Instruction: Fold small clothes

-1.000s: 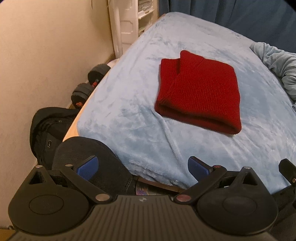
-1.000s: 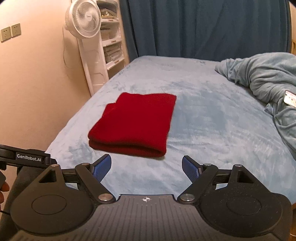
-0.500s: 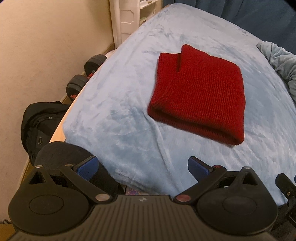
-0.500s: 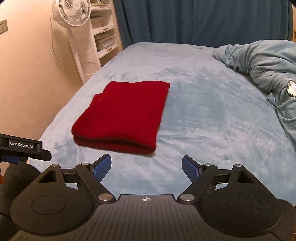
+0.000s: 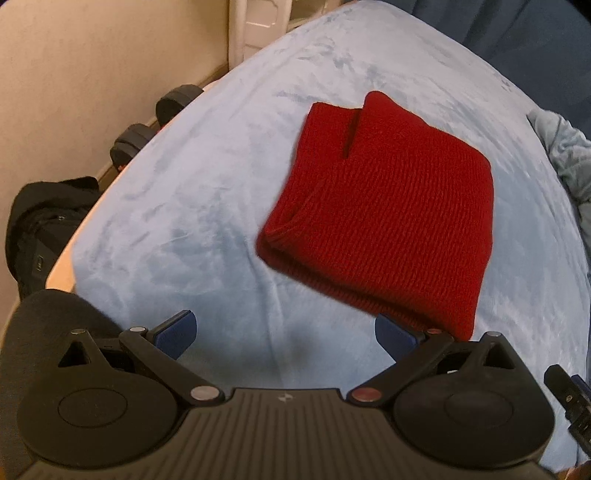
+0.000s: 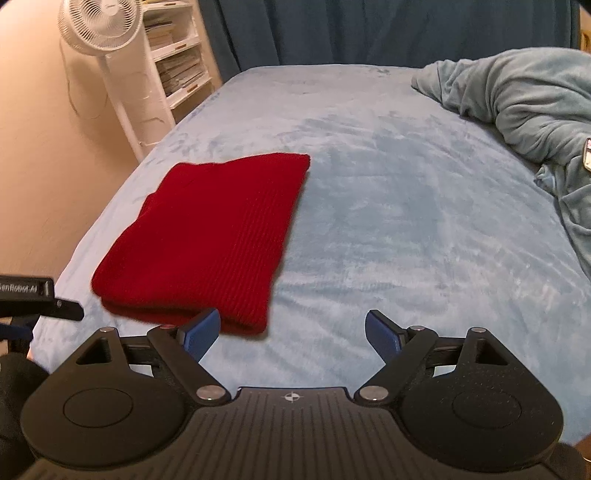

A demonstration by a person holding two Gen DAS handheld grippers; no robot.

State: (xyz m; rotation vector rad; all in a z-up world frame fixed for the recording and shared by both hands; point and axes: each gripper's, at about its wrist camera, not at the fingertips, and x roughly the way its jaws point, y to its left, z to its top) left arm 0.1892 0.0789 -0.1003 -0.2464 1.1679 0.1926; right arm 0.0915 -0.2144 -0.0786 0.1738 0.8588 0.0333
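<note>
A folded red knit garment (image 5: 384,214) lies flat on the light blue bed cover (image 5: 207,206); in the right wrist view the same garment (image 6: 210,236) sits left of centre. My left gripper (image 5: 284,334) hangs open over the bed's near edge, its right fingertip just in front of the garment's near corner, nothing between the jaws. My right gripper (image 6: 291,332) is open too, its left fingertip at the garment's near right corner, bare cover between the pads. Part of the left gripper's body shows at the left edge of the right wrist view.
A crumpled teal blanket (image 6: 517,110) is heaped at the bed's right side. A white standing fan (image 6: 99,29) and white shelves (image 6: 177,62) stand at the far left by the dark curtain. Dumbbells (image 5: 155,122) and a black bag (image 5: 40,221) lie on the floor left of the bed.
Both grippers have moved forward and down toward the bed; the red garment now looms larger and reaches their fingertips. Both stay open.
</note>
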